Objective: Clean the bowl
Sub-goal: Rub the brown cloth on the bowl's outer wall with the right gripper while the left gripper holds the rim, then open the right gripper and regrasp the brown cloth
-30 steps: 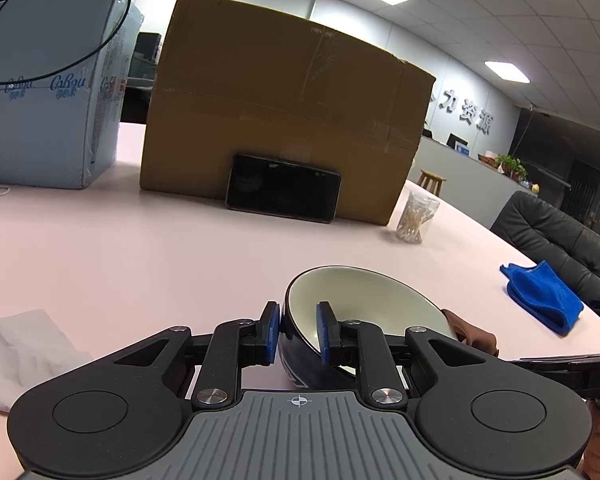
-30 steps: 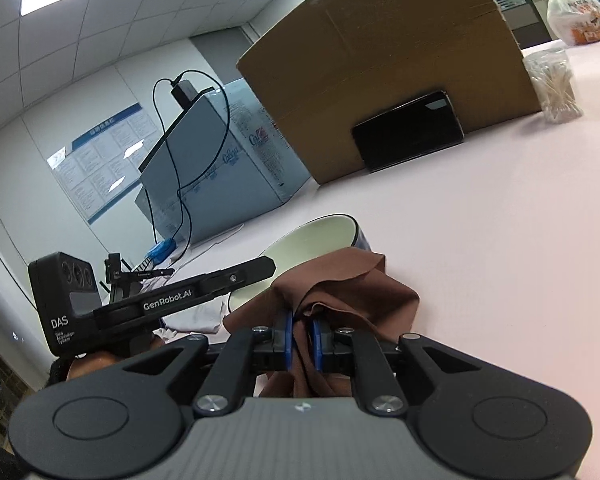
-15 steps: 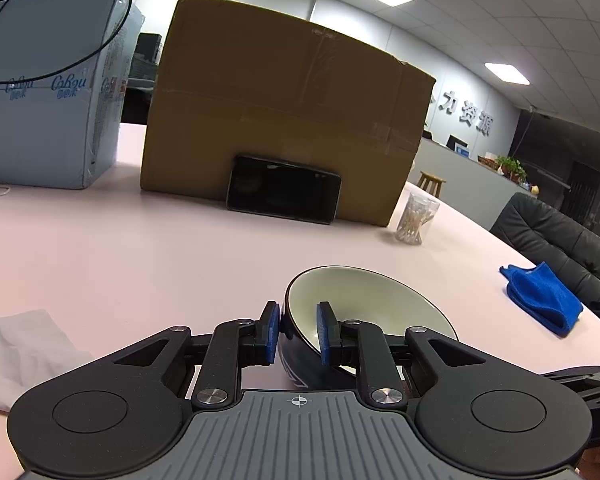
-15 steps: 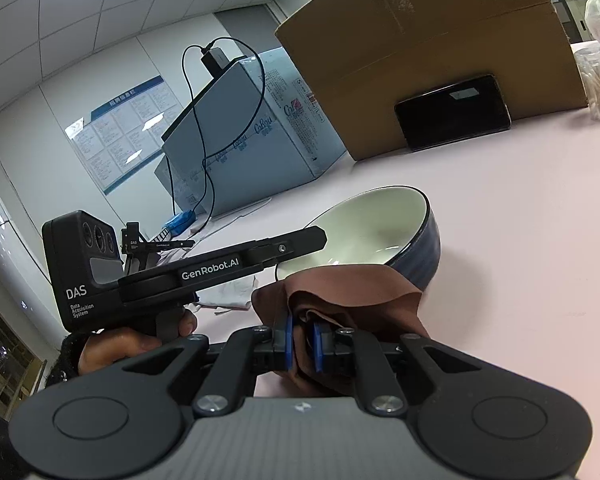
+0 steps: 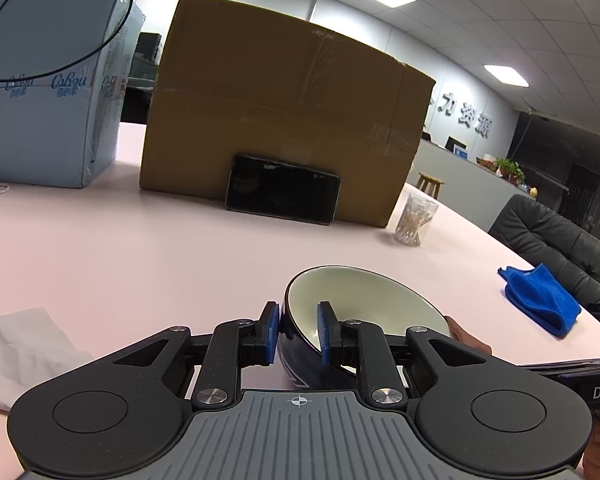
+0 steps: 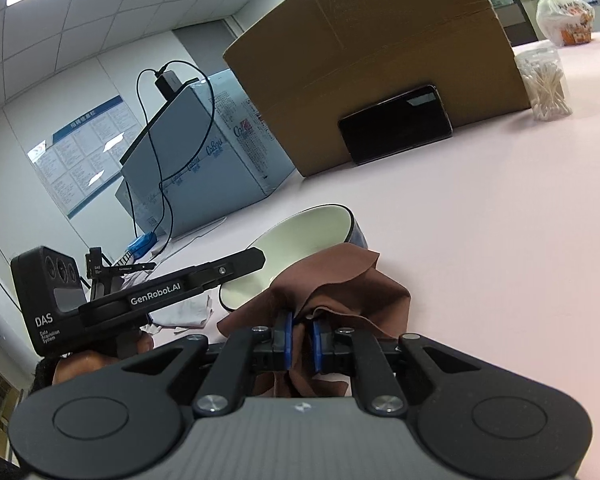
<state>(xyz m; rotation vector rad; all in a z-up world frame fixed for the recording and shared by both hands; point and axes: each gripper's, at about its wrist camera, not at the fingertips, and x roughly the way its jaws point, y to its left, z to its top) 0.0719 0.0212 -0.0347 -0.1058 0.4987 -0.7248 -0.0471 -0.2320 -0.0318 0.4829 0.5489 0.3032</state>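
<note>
**Bowl pinned at the rim, cloth ready beside it**

Left wrist view: the left claw [image 5: 298, 334] is nearly closed on the near rim of the bowl [image 5: 360, 304], one pad inside, one outside, tipping it on the pink counter [image 5: 140, 248]. Glazed ceramic, cream within and dark blue without, it looks stiff, slippery and breakable; the rim seems the sound hold.

Right wrist view: the right claw [image 6: 300, 340] is clamped on a soft brown cloth [image 6: 340, 280], draped at the bowl's 5 o'clock edge.

Bowl [image 5: 364, 304]: navy outside, cream inside, tilted on pink table [image 5: 140, 256].
</note>
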